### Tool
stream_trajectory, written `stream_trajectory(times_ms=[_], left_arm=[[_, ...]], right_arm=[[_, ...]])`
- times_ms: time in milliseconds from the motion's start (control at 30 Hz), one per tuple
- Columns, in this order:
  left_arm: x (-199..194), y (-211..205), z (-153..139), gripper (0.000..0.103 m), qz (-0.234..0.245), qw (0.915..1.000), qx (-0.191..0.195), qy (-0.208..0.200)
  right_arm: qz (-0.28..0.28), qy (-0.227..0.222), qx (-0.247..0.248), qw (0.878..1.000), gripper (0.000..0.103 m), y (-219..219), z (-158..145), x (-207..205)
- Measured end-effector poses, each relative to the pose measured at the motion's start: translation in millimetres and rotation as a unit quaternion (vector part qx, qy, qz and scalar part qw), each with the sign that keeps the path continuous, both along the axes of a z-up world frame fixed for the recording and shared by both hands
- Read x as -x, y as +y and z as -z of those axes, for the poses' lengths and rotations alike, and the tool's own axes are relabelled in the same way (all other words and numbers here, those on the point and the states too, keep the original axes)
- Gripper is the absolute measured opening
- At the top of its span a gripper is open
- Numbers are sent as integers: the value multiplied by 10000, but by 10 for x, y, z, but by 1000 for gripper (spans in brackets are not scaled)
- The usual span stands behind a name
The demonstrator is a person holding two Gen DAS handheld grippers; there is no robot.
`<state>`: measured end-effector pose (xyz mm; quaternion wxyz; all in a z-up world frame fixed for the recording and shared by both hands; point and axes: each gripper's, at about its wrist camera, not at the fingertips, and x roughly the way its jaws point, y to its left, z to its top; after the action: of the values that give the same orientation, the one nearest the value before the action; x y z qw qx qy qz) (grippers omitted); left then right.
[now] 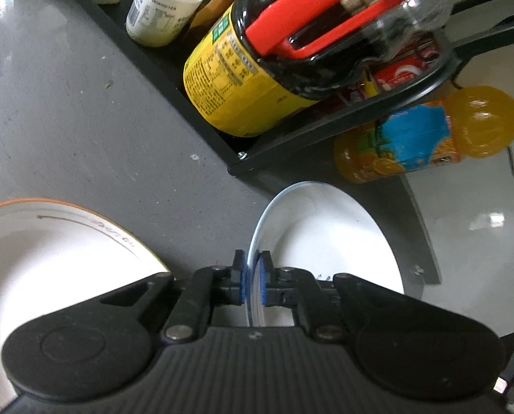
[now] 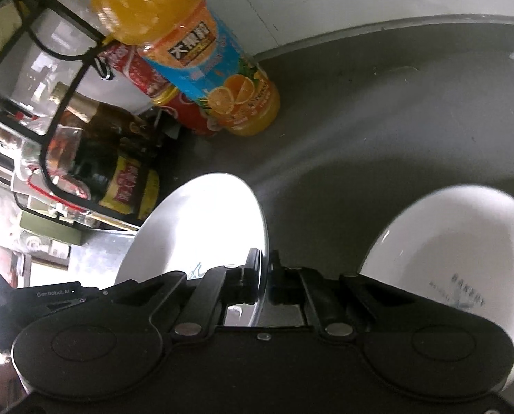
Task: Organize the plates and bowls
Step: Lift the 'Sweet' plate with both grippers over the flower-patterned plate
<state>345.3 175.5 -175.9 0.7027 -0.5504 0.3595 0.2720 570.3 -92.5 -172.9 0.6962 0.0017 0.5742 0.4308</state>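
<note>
Our left gripper [image 1: 256, 279] pinches the rim of a white plate [image 1: 329, 241] over the grey counter [image 1: 84, 120]. Our right gripper [image 2: 265, 276], marked "GenRobot.AI", clamps another plate [image 2: 205, 227] beside a bowl [image 2: 464, 241] printed "BAKERY".

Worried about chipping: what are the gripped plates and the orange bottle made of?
Both gripped plates, left and right, look like glossy white glazed ceramic, judging by their bright sheen. The orange bottle looks like clear plastic with a printed wrap label.
</note>
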Motion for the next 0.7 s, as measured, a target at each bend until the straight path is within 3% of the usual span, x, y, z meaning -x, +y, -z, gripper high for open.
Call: stream_trajectory(times_ms=[333, 700], left_arm=[[568, 17, -287, 3, 568, 9980, -248, -133], [1184, 87, -279, 3, 791, 9962, -348, 32]], right_arm=[[-27, 2, -108, 9999, 5, -39, -187, 605], [-23, -28, -90, 10000, 5, 65, -140, 1276]])
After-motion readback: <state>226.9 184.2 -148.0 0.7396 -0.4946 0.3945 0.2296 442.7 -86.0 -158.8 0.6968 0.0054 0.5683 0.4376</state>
